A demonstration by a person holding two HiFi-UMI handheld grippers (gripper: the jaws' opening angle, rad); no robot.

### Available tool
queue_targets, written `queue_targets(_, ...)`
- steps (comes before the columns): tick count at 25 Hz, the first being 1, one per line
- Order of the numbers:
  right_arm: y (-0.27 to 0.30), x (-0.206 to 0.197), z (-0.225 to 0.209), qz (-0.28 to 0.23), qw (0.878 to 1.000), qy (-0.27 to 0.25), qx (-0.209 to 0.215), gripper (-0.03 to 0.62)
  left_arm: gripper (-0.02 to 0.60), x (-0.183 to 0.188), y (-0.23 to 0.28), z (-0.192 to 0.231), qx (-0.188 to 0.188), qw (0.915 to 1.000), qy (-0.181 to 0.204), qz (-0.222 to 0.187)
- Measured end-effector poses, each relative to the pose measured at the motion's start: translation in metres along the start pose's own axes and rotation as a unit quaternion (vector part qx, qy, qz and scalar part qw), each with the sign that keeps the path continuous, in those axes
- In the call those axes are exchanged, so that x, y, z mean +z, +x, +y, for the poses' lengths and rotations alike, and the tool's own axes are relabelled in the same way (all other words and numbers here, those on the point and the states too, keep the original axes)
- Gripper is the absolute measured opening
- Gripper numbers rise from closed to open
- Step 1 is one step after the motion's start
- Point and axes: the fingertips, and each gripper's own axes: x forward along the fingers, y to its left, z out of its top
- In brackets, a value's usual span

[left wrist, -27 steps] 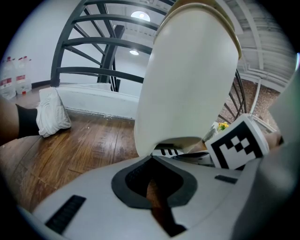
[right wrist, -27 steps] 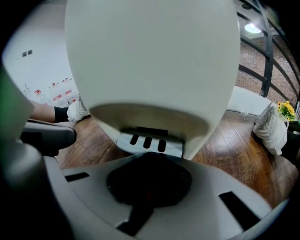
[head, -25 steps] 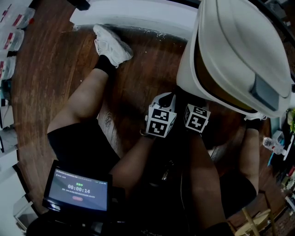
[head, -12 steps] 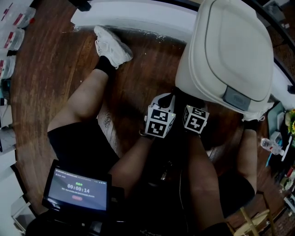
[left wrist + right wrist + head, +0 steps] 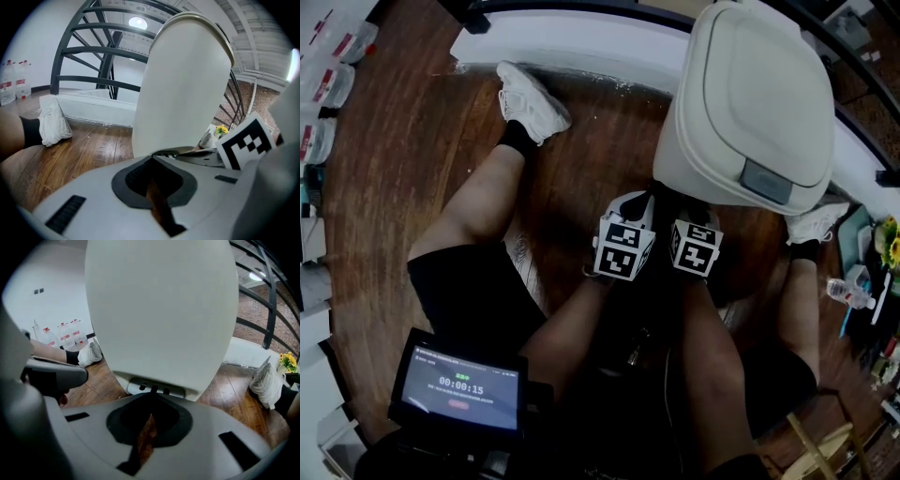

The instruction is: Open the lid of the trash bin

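Observation:
The cream trash bin (image 5: 712, 159) stands on the wood floor with its lid (image 5: 759, 89) down flat; a grey tab (image 5: 766, 181) sits at the lid's front edge. My left gripper (image 5: 644, 197) and right gripper (image 5: 689, 204) are side by side low at the bin's front, both shut with nothing held. In the left gripper view the bin (image 5: 183, 84) rises just beyond my left gripper (image 5: 152, 176). The right gripper view shows the bin (image 5: 159, 310) filling the frame, with a pedal bracket (image 5: 152, 389) at its foot just ahead of my right gripper (image 5: 149, 417).
A person's legs flank the bin, one white shoe (image 5: 530, 94) at the left and another (image 5: 811, 223) at the right. A white ledge (image 5: 572, 42) runs behind. A screen (image 5: 461, 389) is at the lower left, a water bottle (image 5: 848, 292) at the right.
The bin's lid, raised a second ago with the brown inside showing, has come down shut. Both grippers have stayed low at the bin's front.

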Motion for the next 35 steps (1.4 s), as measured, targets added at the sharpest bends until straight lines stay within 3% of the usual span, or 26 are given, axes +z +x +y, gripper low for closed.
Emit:
queue_targets(6, -0.027, 0.015, 0.012, -0.031, 1.0, 0.004, 0.003, 0.005, -0.002, 0.003, -0.014, -0.012, -0.003, 0.9989, 0.042, -0.021)
queue_targets(23, -0.199, 0.03, 0.067, -0.126, 0.992, -0.023, 0.003, 0.005, -0.002, 0.041, -0.152, -0.059, -0.017, 0.9918, 0.069, -0.106)
queue_targets(29, -0.233, 0.04, 0.071, -0.162, 0.985, -0.051, 0.004, 0.005, -0.002, 0.049, -0.181, -0.052, -0.006, 0.9901, 0.06, -0.127)
queue_targets(35, -0.256, 0.032, 0.07, -0.178, 0.983, -0.045, 0.004, 0.005, -0.002, 0.05, -0.206, -0.065, -0.011, 0.988, 0.081, -0.131)
